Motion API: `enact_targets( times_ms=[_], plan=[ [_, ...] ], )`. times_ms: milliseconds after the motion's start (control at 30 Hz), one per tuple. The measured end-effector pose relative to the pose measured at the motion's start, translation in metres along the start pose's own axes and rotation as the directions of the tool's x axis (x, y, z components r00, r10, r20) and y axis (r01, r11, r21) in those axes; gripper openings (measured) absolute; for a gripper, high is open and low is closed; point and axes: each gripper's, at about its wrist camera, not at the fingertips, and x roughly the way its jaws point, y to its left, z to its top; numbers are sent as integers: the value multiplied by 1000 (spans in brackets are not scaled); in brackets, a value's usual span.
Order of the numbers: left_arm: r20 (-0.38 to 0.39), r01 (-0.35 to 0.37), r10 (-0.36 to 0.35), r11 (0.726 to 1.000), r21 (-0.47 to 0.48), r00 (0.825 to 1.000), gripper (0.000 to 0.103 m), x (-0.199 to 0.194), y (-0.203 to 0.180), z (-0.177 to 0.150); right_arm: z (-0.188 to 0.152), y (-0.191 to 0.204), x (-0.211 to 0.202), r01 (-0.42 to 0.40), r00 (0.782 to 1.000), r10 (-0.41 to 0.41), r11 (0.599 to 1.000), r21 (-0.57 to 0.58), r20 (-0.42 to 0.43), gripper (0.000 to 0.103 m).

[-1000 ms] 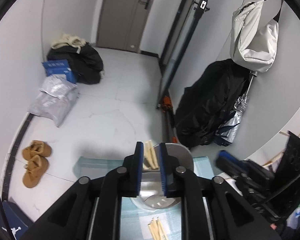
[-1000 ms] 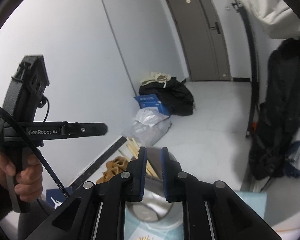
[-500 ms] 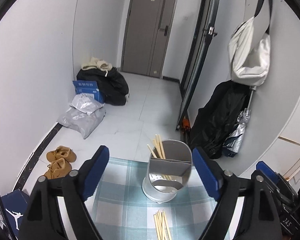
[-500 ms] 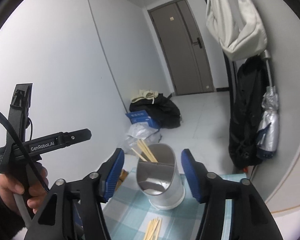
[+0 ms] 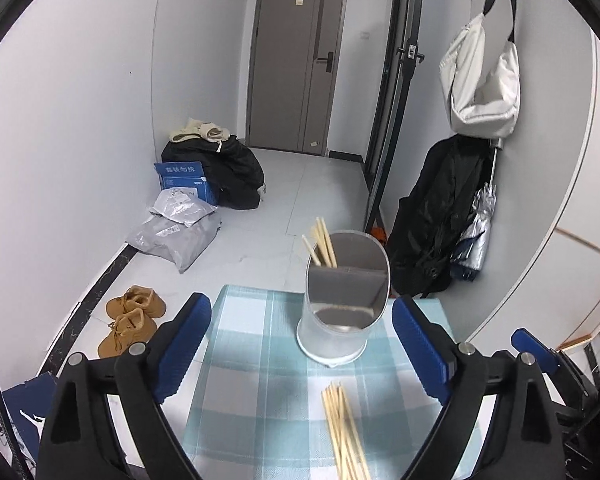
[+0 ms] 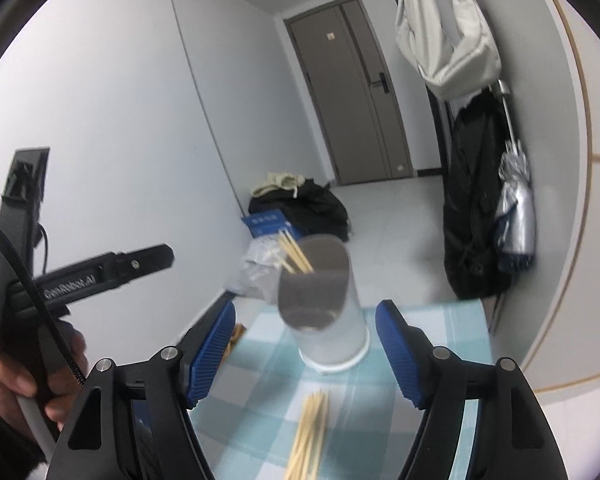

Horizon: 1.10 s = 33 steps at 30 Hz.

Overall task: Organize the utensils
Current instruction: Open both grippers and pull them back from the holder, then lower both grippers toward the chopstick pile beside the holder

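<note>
A grey utensil holder (image 5: 342, 300) with a divider stands at the far edge of a blue checked tablecloth (image 5: 252, 380). Several wooden chopsticks (image 5: 322, 242) lean in its far-left compartment. A loose bundle of chopsticks (image 5: 344, 432) lies flat on the cloth in front of it. My left gripper (image 5: 300, 344) is wide open and empty, above the cloth and short of the holder. My right gripper (image 6: 306, 354) is wide open and empty, with the holder (image 6: 320, 300) and the loose bundle (image 6: 308, 436) between its fingers' lines. The left gripper's body (image 6: 80, 276) shows at the left of the right wrist view.
The table ends just behind the holder. Beyond it on the floor lie brown shoes (image 5: 130, 320), grey parcels (image 5: 176, 232), a blue box (image 5: 182, 176) and black bags (image 5: 228, 168). A black coat (image 5: 432, 224), an umbrella (image 5: 476, 236) and a white bag (image 5: 480, 84) hang at right.
Both grippers went from shut at the holder to wide open and drew back and up. The chopsticks stand in the holder. More of the cloth and the loose bundle have come into view.
</note>
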Motion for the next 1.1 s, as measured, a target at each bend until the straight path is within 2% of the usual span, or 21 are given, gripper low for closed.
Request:
enact_targets(
  times_ms=[133,333,700,933,1100],
  plan=[
    [1,4,-4,1000,-15,1000,99,2,2,-15,-17,-3,-1,19,1000,-18,1000,4,-11,72],
    [-19,7,-7,1000,-24,1000,100,19,1,-34,-39,-8,3,56,998,-56,998,-17,-19,75],
    [-105,16,-20,999,-34,994,100,69,2,-50,-64,-23,32,99,989,-102,995,-28,-106,75],
    [-200,19,-37,995,-94,979,100,95,20,-65,-86,-28,61,119,966,-121,993,-22,-227,75],
    [-249,-11,-10,996,-84,968,100,106,28,-68,-96,-29,83,132,940,-134,991,-29,-315,75]
  ],
)
